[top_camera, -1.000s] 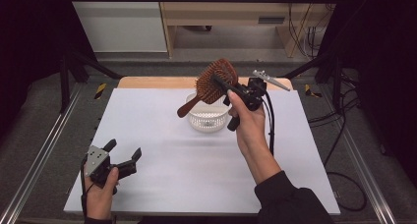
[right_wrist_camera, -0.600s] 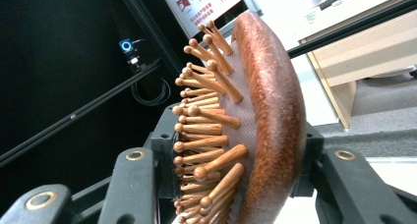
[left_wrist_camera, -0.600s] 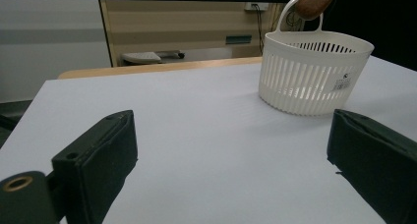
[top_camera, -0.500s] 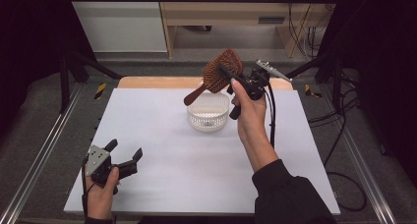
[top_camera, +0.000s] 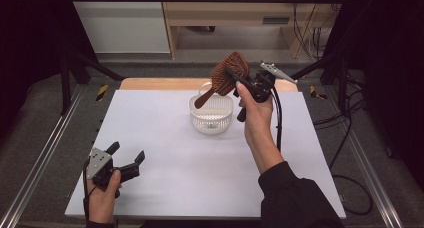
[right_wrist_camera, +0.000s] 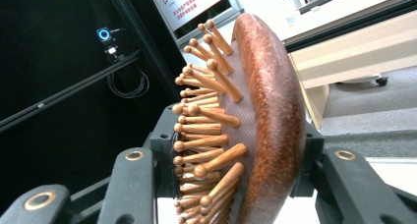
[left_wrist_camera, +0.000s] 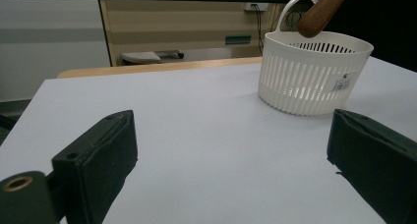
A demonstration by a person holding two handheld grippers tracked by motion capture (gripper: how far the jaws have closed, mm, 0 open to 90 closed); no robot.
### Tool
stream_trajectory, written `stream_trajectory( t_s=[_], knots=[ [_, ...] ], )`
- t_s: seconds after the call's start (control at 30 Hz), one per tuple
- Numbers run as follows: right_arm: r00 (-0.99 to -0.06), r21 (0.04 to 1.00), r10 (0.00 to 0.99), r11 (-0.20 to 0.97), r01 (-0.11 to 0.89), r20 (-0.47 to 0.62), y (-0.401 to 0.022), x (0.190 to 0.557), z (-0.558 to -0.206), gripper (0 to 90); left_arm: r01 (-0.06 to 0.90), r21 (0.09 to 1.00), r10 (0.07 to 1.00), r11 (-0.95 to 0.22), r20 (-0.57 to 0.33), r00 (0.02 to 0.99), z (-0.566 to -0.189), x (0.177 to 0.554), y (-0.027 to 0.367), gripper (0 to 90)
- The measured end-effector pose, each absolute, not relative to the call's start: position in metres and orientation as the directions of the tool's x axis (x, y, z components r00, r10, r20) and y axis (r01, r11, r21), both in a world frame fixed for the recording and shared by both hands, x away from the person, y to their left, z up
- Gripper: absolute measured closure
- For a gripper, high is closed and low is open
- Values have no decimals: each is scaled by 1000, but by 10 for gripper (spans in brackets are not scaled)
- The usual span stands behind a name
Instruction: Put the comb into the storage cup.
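A brown wooden hairbrush (top_camera: 226,75) with peg bristles hangs in the air over the white slatted basket (top_camera: 211,114), its handle slanting down toward the basket's rim. My right gripper (top_camera: 239,79) is shut on the brush's head; in the right gripper view the jaws press on the hairbrush (right_wrist_camera: 246,130) from the bristle side and from the back. My left gripper (top_camera: 126,158) rests low at the table's near left with its jaws wide open and nothing between them. In the left gripper view the basket (left_wrist_camera: 314,76) stands ahead to the right, with the brush handle (left_wrist_camera: 322,10) above it.
The white table (top_camera: 165,138) has a wooden strip along its far edge. Metal rails run along both sides. A cabinet and cables lie on the floor beyond the table. A cable trails from the right gripper down along the forearm.
The right gripper has carried the hairbrush a little up and to the right, farther over the basket. The left gripper has stayed where it was.
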State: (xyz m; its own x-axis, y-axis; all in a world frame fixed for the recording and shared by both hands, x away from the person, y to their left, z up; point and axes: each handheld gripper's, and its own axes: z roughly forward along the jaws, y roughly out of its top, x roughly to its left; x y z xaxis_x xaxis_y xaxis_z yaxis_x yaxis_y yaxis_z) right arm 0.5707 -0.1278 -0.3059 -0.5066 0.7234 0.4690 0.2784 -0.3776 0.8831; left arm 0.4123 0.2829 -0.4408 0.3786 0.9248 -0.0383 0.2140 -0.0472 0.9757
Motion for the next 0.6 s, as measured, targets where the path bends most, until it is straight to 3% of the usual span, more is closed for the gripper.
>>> stream_trajectory(
  t_s=[0.6],
  knots=[
    [-483,884,741,-371,286,467,-133,576,-317,517,219,975,920,-50,-40,389,-442,413,282,50]
  ],
)
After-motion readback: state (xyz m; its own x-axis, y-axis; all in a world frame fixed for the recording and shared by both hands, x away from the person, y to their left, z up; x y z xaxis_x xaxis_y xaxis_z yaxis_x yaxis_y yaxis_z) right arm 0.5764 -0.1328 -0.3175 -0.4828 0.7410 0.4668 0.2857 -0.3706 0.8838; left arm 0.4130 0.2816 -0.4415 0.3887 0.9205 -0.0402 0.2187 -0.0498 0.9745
